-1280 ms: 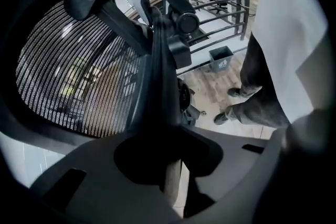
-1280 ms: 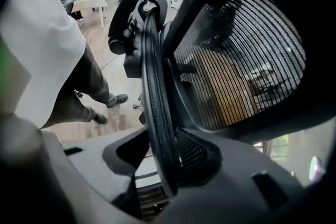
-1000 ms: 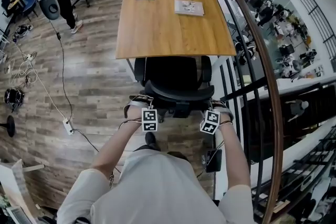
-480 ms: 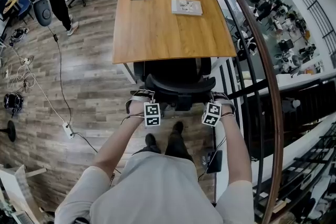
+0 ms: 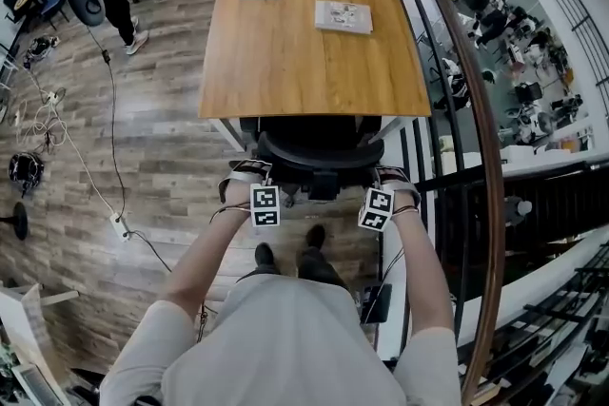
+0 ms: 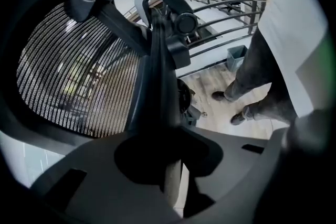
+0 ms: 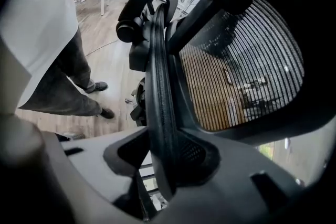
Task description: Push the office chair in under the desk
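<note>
1. Head view: the office chair (image 5: 314,152) sits straight ahead of me, between my two tools and the desk (image 5: 314,43).
   - Its seat is already beneath the desk's near edge, and only the backrest pokes out on my side.
   - The backrest's long axis runs left to right, parallel with that edge.
   - My left gripper (image 5: 249,176) is at its left end and my right gripper (image 5: 388,176) at its right end. They are level with each other, so neither hand is nearer.
   - The desk lies directly beyond the chair, so I judge the push must go straight forward. It must be even on both sides, or the chair will swivel.

2. Left gripper view: the backrest rim (image 6: 160,86) rises out from between my jaws, with the mesh (image 6: 79,76) to its left.
   - The jaws are clamped on that rim at a narrow setting, so this end is held.

3. Right gripper view: this is the mirror picture. The same backrest rim (image 7: 157,86) stands up out of the jaw gap, with the mesh on its right.
   - These jaws have just been closing, with the rim between them.
   - The rim fills the gap and the pads bear on it, so I read this end as gripped too.
   - The desk's wooden top shows through the mesh, which puts the desk dead ahead of this tool.
</note>
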`<action>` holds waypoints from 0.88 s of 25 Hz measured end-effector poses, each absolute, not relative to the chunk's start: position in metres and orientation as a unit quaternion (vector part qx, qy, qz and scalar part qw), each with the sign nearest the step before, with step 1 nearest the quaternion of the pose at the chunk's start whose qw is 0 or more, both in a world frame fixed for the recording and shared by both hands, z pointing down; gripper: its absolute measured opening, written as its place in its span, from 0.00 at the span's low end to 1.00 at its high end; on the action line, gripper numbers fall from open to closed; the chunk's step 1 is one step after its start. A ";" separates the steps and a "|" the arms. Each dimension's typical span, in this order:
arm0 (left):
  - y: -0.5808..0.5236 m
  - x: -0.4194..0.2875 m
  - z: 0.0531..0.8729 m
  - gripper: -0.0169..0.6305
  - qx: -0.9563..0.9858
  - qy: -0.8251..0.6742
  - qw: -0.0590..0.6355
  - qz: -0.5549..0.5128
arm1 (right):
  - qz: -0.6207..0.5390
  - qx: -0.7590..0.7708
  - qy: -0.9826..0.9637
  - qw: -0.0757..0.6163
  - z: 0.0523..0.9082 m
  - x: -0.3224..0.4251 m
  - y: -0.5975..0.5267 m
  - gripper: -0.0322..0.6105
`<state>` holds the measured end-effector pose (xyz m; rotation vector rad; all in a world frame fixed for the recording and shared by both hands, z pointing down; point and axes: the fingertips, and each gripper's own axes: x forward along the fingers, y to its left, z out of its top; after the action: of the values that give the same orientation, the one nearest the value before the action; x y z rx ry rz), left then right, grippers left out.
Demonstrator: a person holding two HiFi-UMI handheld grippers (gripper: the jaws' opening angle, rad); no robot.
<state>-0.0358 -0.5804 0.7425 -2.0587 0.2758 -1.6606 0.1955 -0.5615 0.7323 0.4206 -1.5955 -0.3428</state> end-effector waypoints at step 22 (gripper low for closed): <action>-0.671 -0.010 0.742 0.14 -0.745 0.125 0.200 -0.624 | -0.207 0.154 -0.721 0.643 0.728 0.223 -0.670 0.28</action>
<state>-0.0095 -0.6714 0.7420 -2.0828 0.3484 -1.7457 0.2231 -0.6700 0.7279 0.3504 -1.6414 -0.4722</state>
